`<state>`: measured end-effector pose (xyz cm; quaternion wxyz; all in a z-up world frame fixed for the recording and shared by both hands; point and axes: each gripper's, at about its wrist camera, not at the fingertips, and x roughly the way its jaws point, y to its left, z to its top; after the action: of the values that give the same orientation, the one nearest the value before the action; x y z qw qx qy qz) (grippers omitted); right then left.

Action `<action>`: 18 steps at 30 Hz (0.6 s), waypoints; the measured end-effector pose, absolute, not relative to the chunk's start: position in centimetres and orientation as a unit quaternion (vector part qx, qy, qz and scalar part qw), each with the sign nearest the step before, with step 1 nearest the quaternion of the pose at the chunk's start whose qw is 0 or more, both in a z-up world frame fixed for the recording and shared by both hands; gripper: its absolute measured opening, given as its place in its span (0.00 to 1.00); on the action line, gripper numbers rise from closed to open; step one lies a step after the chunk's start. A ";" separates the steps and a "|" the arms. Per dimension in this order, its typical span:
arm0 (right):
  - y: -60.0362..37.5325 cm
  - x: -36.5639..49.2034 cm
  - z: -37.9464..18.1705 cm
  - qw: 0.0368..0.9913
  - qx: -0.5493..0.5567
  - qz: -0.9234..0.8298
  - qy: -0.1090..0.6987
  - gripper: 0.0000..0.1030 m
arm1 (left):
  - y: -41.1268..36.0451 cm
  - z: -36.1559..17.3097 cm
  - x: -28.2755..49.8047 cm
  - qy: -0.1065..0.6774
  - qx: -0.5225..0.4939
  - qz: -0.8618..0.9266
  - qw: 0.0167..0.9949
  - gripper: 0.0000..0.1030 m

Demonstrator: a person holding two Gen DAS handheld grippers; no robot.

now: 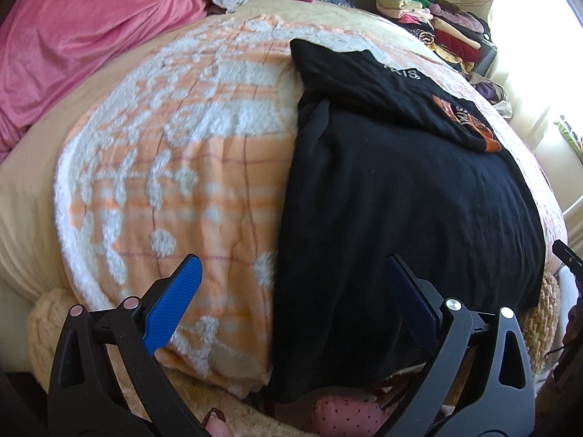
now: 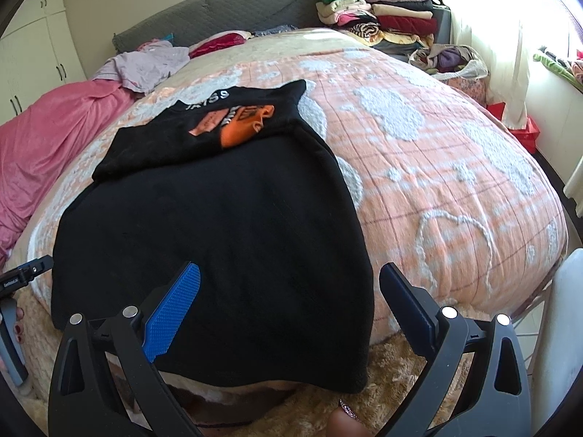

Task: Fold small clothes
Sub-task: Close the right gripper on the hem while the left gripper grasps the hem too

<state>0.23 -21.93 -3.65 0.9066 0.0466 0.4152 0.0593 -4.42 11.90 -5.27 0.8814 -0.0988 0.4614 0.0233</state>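
Black T-shirt (image 2: 218, 225) lies on the orange-and-white blanket (image 2: 437, 167), upper part folded down toward the near edge. Left hand-held gripper (image 1: 291, 291) and right hand-held gripper (image 2: 289, 298) hover above it, jaws wide apart, empty.

The right gripper (image 2: 289, 291) hovers with jaws wide apart above the near hem of a black shirt (image 2: 218, 225) spread on the peach quilt (image 2: 455, 182), its orange-printed top folded over.

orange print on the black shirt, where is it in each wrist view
Left wrist: the orange print sits upper right, at the black shirt's far right edge.
Right wrist: the print sits upper left of centre, on the folded-over top.
Shared landmark: the stack of folded clothes by the headboard.
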 end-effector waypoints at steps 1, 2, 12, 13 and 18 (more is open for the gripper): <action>-22.0 0.2 -3.8 0.906 0.046 0.059 0.417 0.95 | 12.1 -5.5 -4.6 0.464 -0.104 0.022 0.880 0.90; -22.1 0.1 -3.9 0.905 0.046 0.059 0.418 0.95 | 12.2 -5.6 -4.8 0.465 -0.110 0.018 0.878 0.87; -22.5 -0.3 -5.1 0.897 0.046 0.066 0.434 0.95 | 11.9 -6.7 -6.4 0.483 -0.131 -0.029 0.866 0.44; -22.7 -0.4 -5.2 0.896 0.048 0.068 0.436 0.95 | 12.0 -6.7 -6.5 0.483 -0.133 -0.030 0.865 0.44; -23.8 -1.0 -5.5 0.893 0.057 0.074 0.441 0.95 | 12.2 -7.6 -7.1 0.498 -0.143 -0.042 0.855 0.44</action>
<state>-0.98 -23.75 -5.50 0.8928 0.0569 0.4407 0.0735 -7.14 12.24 -7.55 0.8546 -0.1425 0.4976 -0.0417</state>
